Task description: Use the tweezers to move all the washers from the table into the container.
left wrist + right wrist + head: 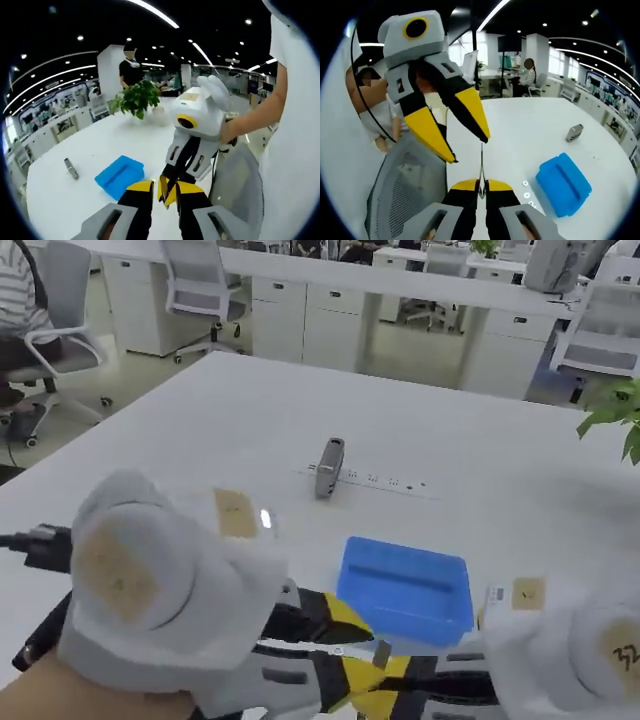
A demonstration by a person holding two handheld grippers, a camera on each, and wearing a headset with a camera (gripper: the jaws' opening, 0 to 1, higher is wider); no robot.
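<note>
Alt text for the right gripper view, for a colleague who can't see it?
The right gripper grips thin tweezers in shut jaws, pointing at the open-jawed left gripper just ahead. To the right, small washers lie on the white table beside a blue container.

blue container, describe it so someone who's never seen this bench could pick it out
Start from the big white table in the head view. On its near side, closer than the small grey block and the row of tiny washers, lies the blue container, a shallow rectangular tray. It alone is bright blue; its neighbours are grey and far smaller.
</note>
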